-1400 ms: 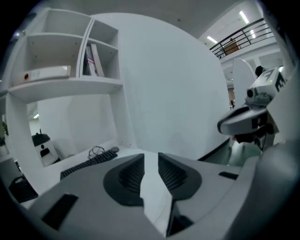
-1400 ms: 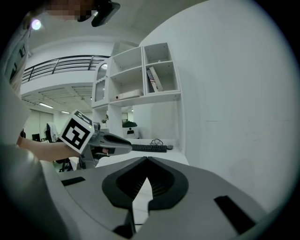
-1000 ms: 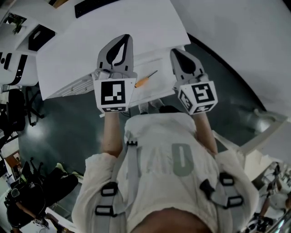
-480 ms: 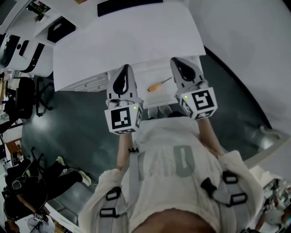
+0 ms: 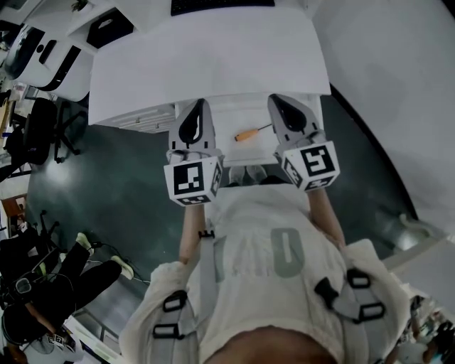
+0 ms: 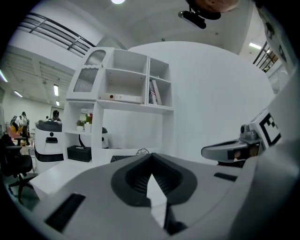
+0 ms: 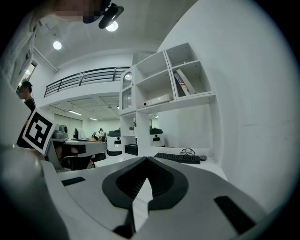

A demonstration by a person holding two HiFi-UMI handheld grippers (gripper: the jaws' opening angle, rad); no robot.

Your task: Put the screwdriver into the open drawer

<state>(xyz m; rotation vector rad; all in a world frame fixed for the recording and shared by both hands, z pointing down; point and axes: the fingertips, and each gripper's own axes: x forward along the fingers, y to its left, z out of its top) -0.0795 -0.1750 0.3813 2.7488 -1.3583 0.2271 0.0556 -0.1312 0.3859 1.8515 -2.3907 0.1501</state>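
A screwdriver (image 5: 249,133) with an orange handle and thin dark shaft lies on the white bottom of the pulled-out drawer (image 5: 234,114) under the desk's front edge. It rests between my two grippers, touched by neither. My left gripper (image 5: 196,106) hovers at the drawer's left end, jaws shut and empty; in the left gripper view (image 6: 150,158) its tips meet. My right gripper (image 5: 279,101) is over the drawer's right end, shut and empty too, and its tips also meet in the right gripper view (image 7: 146,160). Both point nearly level toward the desk.
The white desk (image 5: 213,64) carries a black keyboard (image 5: 220,4) at its far edge. A white shelf unit (image 6: 126,93) with books stands behind it. Office chairs (image 5: 39,131) and a person (image 5: 43,298) are on the dark floor at the left.
My left gripper has drawn back and down toward my body, and the right has shifted slightly. The screwdriver stays where it lay in the drawer. Both stay shut.
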